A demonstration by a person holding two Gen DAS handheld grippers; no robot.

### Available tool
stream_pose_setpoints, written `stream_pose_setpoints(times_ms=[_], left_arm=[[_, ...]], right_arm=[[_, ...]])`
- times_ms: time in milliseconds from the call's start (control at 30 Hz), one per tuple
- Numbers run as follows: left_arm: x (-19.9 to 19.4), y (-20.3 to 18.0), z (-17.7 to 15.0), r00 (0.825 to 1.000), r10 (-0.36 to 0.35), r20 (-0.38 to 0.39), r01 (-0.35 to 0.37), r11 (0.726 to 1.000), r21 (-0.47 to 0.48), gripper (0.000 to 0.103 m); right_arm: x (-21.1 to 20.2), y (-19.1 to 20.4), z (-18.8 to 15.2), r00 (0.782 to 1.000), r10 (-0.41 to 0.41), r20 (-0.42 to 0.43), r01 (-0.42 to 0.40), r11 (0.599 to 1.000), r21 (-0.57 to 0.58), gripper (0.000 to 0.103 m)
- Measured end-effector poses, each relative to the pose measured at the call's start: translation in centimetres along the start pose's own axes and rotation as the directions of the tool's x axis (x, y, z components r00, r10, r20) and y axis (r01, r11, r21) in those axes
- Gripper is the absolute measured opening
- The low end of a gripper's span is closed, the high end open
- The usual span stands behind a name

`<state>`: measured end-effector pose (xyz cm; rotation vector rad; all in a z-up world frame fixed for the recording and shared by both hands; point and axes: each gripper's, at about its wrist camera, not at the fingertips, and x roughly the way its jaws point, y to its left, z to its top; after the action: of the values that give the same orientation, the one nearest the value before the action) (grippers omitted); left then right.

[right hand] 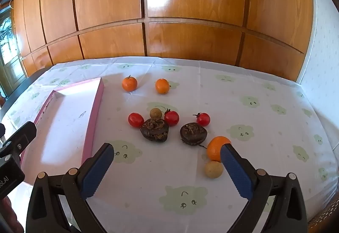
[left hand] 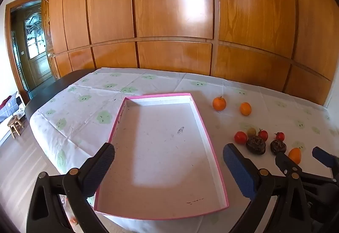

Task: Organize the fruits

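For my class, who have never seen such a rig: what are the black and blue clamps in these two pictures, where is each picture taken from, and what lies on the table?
The clamps are two-finger grippers a person holds, one per hand, each with a camera looking along its fingers. The left gripper hangs open over an empty pink tray. The right gripper hangs open over loose fruit: oranges, cherry tomatoes, two dark fruits and small tan ones. Nothing is held.

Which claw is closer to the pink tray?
Left. The left claw hangs open right over the pink tray; the right claw hangs open beside it, over the fruit.
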<state>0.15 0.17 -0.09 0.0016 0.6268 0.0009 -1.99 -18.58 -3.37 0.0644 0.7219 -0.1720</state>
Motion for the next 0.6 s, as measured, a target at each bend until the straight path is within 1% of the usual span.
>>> stream_pose_setpoints(times_ms=[33,167,267,300,600], left_arm=[[0.10,0.09,0.04,1.000,-0.001,-0.005,0.001,1.000,-0.002,0.103],[-0.43,-0.26,-0.07,1.000,0.005,0.021,-0.005,1.000,0.001,0.103],[-0.42,-0.31,0.13,1.000,0.002,0.008,-0.002,1.000,0.000,0.103],[-0.31,-0.02,0.01,1.000,-0.001,0.007,0.001,1.000,-0.002,0.103],[-0.38,0.33,-0.09,1.000,-0.004,-0.004,0.004,1.000,-0.029,0.103]], right_arm=[[0.05,0.02,0.04,1.000,-0.001,-0.011,0.001,1.000,0.001,0.102],[-0.04,-0.04,0.14,1.000,-0.010,-0.007,0.010,1.000,0.002,0.102],[-0.22,0.11,0.28,1.000,-0.017,0.002,0.017,1.000,-0.007,0.102],[-0.56,0.81,0.21,1.000,-0.009,0.003,0.009,1.000,-0.009,0.102],[-0.90,0.62,0.35,1.000,0.006,0.021,-0.006,1.000,-0.025,0.102]])
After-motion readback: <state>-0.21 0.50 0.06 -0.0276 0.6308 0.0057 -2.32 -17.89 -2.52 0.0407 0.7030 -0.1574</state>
